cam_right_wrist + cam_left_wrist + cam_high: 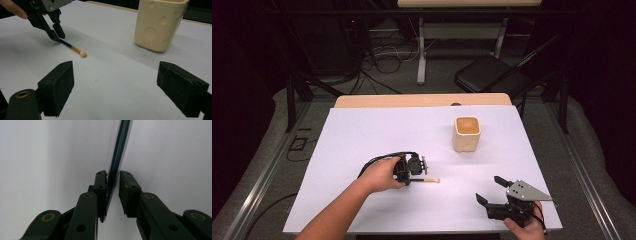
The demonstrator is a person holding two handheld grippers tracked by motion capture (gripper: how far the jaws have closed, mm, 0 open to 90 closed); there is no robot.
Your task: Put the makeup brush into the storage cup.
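The left gripper (113, 192) has its jaws drawn in on either side of the dark handle of a small brush (72, 47). One pad lies against the handle, while a thin gap shows at the other, so the pinch is not yet firm and I judge it as nearly closed, not clamped. The brush lies flat on the white worktop (377, 130), its pale tip (435, 180) pointing toward the right side, well apart from the cream cup (467, 133) that stands farther back.

The right gripper (493, 189) hovers near the front edge with its jaws spread wide and nothing between them.

The risk is a slip. The handle is thin, round and smooth, and the jaws catch it near its tail end, so a lift could let the heavier tip droop and swing. If the jaws press unevenly, the handle could roll out sideways. Scraping the worktop while closing could also push the brush away.
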